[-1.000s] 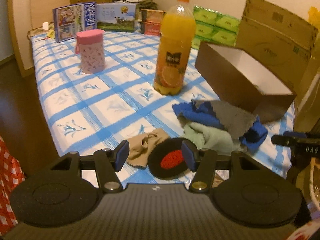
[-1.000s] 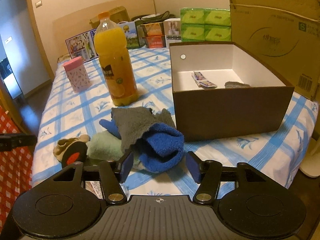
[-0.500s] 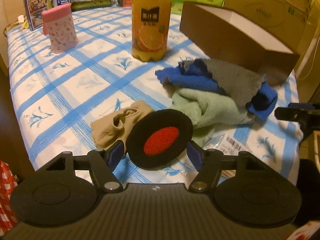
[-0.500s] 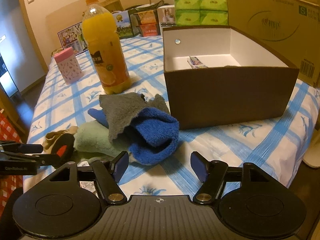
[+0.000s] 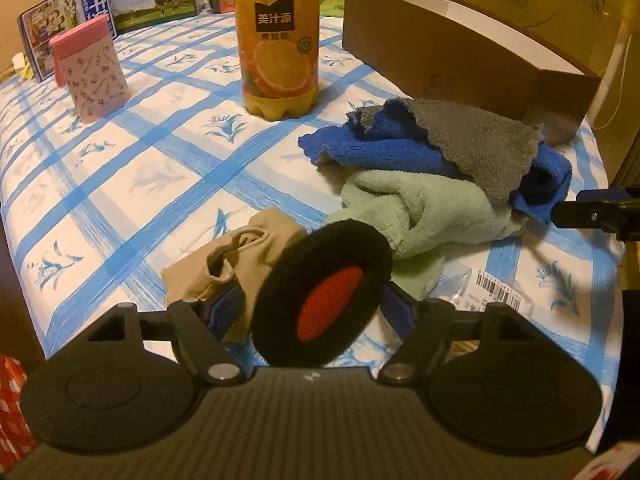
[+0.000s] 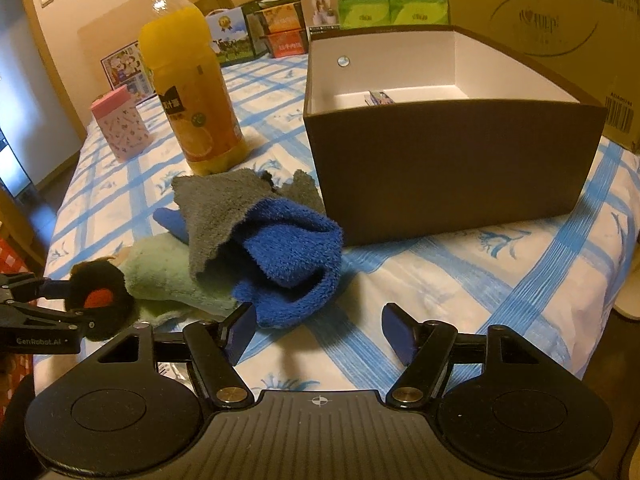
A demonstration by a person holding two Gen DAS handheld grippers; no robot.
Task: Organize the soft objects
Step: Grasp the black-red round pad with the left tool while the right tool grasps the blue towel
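Your left gripper (image 5: 310, 310) clamps a round black pad with a red centre (image 5: 322, 298), tilted and lifted at the near edge of the checked tablecloth (image 5: 132, 184). Your right gripper (image 6: 318, 330) stands open with nothing between its blue fingertips (image 6: 394, 334). Just beyond the pad lie a crumpled beige cloth (image 5: 236, 258) to the left and a fluffy pale-green towel (image 5: 432, 212) to the right. On the towel rests a thick blue towel (image 6: 294, 248), with a grey cloth (image 6: 218, 212) draped over it. Farther off stand an orange juice bottle (image 5: 276, 38), a pink cup (image 5: 90, 70) and an open brown box (image 6: 452, 172).
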